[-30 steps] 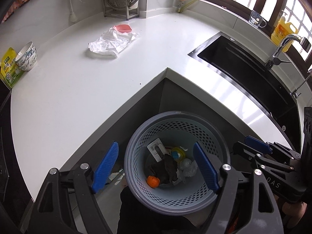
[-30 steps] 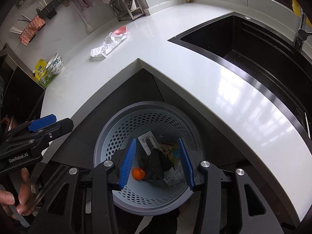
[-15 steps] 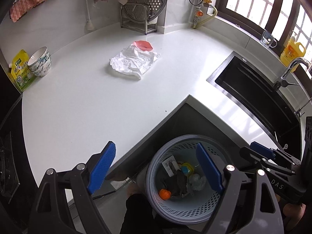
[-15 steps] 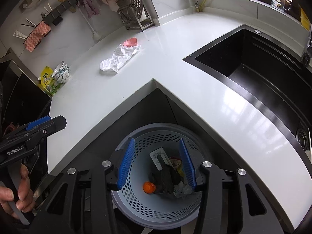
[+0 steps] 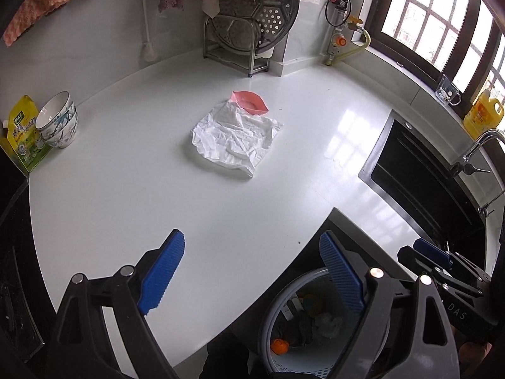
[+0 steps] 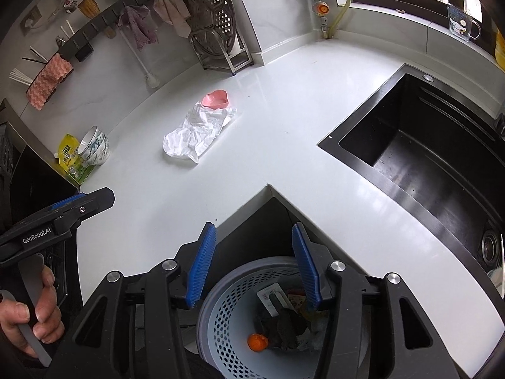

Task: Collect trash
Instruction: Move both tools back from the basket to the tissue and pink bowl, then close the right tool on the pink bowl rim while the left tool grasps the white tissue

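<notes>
A crumpled white plastic bag (image 5: 235, 137) lies on the white counter (image 5: 126, 195), with a pink piece (image 5: 249, 102) at its far edge; both show in the right wrist view too, the bag (image 6: 197, 134) and the pink piece (image 6: 216, 99). A grey perforated trash basket (image 6: 221, 309) stands on the floor in the counter's inner corner, holding an orange item (image 6: 257, 341), dark scraps and wrappers. My left gripper (image 5: 252, 273) is open and empty over the counter's near edge. My right gripper (image 6: 252, 263) is open and empty above the basket.
A black sink (image 6: 426, 145) with a faucet (image 5: 479, 148) is at the right. Stacked bowls (image 5: 58, 121) and a yellow-green pouch (image 5: 23, 132) stand at the left. A metal rack with a steamer plate (image 5: 252, 19) stands at the back wall. A yellow bottle (image 5: 483, 113) is on the sill.
Both grippers have risen and tilted away from the basket toward the counter. The bag and pink piece now sit nearer the middle of each view. Both stay open and empty.
</notes>
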Motion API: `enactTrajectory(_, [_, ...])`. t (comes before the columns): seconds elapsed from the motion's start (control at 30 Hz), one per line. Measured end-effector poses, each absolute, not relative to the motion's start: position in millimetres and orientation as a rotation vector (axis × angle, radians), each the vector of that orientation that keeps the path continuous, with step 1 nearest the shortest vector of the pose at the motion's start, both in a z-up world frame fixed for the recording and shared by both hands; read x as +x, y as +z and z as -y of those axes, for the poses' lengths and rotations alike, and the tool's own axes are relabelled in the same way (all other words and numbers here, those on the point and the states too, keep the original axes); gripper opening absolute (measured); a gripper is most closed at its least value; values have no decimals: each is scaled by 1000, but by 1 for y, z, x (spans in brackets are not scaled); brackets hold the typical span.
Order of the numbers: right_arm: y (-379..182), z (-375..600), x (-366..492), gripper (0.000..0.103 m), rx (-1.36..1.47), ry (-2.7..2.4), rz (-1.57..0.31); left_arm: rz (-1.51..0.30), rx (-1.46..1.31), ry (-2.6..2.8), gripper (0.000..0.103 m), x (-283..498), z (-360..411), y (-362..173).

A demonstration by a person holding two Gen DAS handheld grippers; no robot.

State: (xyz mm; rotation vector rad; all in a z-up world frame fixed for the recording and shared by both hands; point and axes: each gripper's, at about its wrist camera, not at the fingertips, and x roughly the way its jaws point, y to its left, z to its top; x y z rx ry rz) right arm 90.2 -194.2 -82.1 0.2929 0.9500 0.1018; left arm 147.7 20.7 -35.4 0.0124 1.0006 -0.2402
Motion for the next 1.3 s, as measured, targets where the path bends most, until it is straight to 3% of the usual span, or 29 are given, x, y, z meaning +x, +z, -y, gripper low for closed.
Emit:
enactTrajectory(0.27, [-101,177,135,50,303,75,-992,-1012,23,-244,92,195,-38,-50])
enactTrajectory(0.8, [-119,175,249,50,315,-4,-1013,-1074,-24,-247,92,299,-51,-101])
enactTrajectory(1.3, [-126,148,383,50,214,81,-1020,-1095,-55,-177,92,349,-59,-130])
